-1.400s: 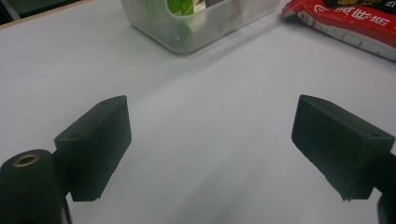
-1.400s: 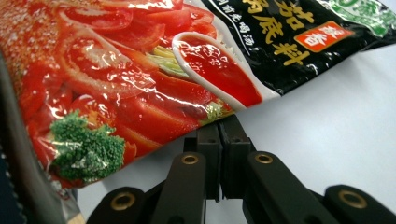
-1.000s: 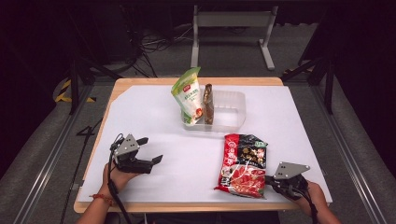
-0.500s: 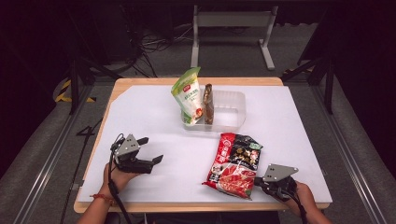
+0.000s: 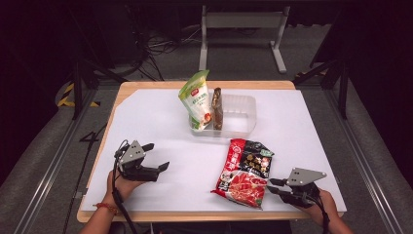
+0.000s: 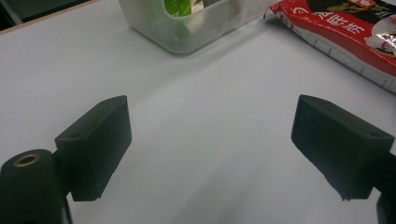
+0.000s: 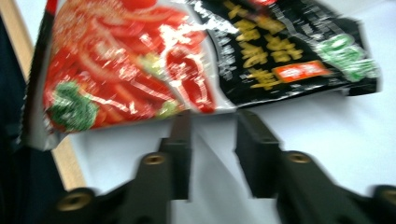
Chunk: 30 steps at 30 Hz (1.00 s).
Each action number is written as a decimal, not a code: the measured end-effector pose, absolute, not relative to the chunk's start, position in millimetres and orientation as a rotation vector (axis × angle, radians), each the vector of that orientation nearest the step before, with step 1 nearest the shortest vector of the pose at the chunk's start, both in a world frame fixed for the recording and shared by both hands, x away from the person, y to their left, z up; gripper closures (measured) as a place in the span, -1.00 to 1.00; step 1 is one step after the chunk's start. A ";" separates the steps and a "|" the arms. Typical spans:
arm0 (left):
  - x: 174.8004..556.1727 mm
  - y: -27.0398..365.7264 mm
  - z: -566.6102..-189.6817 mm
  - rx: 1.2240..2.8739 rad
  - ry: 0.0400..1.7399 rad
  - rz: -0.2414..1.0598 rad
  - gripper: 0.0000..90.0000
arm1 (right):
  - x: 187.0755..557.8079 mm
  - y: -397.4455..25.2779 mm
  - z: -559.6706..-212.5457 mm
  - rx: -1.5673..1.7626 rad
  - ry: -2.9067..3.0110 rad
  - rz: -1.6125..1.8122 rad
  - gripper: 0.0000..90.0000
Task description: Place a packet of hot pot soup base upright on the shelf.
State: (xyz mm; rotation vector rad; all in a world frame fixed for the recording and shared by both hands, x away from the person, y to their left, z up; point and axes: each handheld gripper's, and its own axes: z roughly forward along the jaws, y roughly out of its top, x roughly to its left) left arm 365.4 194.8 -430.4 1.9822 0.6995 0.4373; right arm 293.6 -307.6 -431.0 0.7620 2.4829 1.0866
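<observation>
A red and black food packet (image 5: 246,173) lies flat on the white table (image 5: 160,112), near the front right. My right gripper (image 5: 269,185) sits just right of its lower edge. In the right gripper view the packet (image 7: 187,56) lies just past the fingertips, and the gripper (image 7: 212,119) is open with a narrow gap and nothing in it. My left gripper (image 5: 157,156) rests at the front left, wide open and empty. In the left gripper view, bare table shows between its jaws (image 6: 212,116), with the packet (image 6: 341,28) ahead to the right.
A clear plastic tub (image 5: 246,97) stands mid-table, holding an upright green pouch (image 5: 195,100) and a brown packet (image 5: 217,108) at its left end. The tub (image 6: 187,32) shows ahead in the left gripper view. The table's wooden front edge (image 5: 195,214) is close to both hands.
The right gripper pushed left against the packet, turning its lower end leftward, then drew back to the right. The left gripper has not moved.
</observation>
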 end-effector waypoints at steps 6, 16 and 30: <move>364.4 194.6 -429.9 1.990 0.684 0.429 -0.65 | 298.6 -315.7 -428.2 0.808 2.454 1.129 0.02; 364.7 194.6 -430.2 1.989 0.683 0.431 -0.67 | 315.5 -323.2 -421.2 0.918 2.403 1.200 -0.37; 363.4 191.6 -430.5 2.002 0.664 0.444 -0.67 | 369.9 -318.6 -423.0 1.175 2.356 1.325 -0.51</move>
